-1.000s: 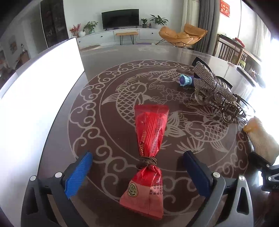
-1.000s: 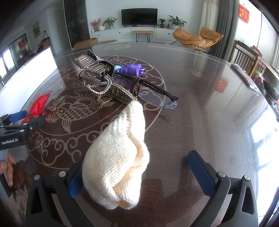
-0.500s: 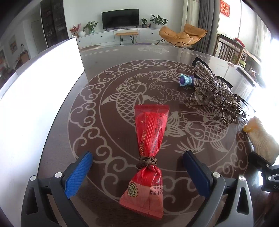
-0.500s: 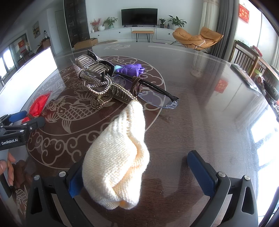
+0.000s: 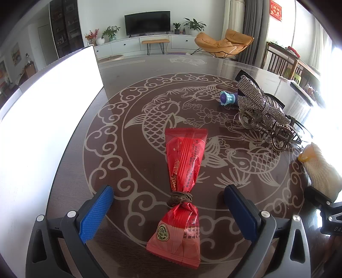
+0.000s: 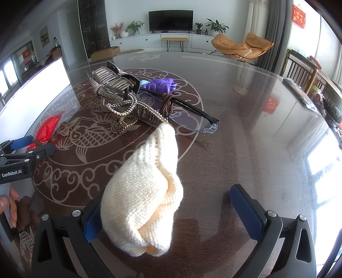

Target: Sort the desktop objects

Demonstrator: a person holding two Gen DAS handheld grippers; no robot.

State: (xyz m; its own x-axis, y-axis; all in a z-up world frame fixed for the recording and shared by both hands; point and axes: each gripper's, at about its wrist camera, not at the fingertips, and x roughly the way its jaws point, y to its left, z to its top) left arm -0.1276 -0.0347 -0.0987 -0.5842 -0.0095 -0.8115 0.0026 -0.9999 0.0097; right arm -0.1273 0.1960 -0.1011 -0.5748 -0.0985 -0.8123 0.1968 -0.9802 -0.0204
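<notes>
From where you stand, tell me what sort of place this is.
Most likely a home living room: a television on a long white cabinet, an orange lounge chair, and potted plants beyond the glass-topped table.

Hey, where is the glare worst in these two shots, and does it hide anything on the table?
Left wrist view: the white panel is blown out, featureless; window light at the right edge washes out the glasses ends. Right wrist view: window glare streaks the bare glass tabletop at right, while the knitted piece stays clear. Both views bend straight edges at the rim.
</notes>
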